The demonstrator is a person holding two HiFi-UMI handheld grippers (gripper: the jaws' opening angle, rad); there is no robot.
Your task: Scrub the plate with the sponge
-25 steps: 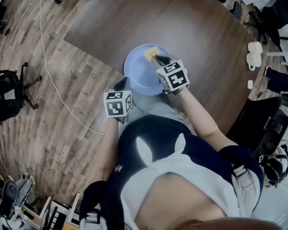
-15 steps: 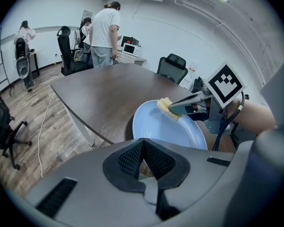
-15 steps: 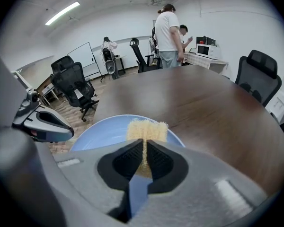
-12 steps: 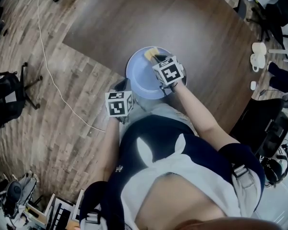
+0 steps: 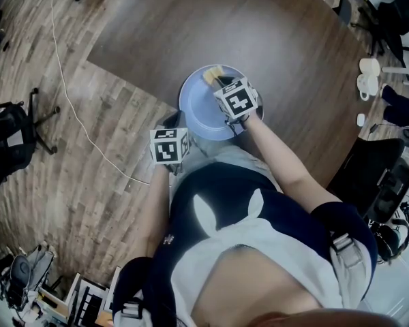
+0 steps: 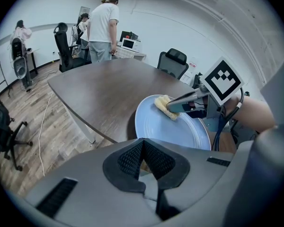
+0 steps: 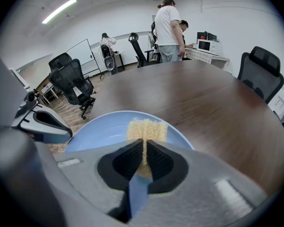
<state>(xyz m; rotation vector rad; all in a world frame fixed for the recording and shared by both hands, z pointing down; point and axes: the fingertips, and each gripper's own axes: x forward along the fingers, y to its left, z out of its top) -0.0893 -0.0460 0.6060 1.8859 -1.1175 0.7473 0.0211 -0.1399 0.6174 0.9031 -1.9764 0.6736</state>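
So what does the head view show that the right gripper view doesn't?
Only the head view shows the person's dark shirt and the white cable lying on the wooden floor. Only the right gripper view shows a person standing at the back, the ceiling light and a whiteboard. Both show the blue plate, the yellow sponge on it, and the brown table.

Your plate (image 5: pixel 196 109) looks smooth and glossy, your sponge (image 7: pixel 146 128) coarse and porous (a yellowish foam), the table (image 5: pixel 273 33) matt dark wood.
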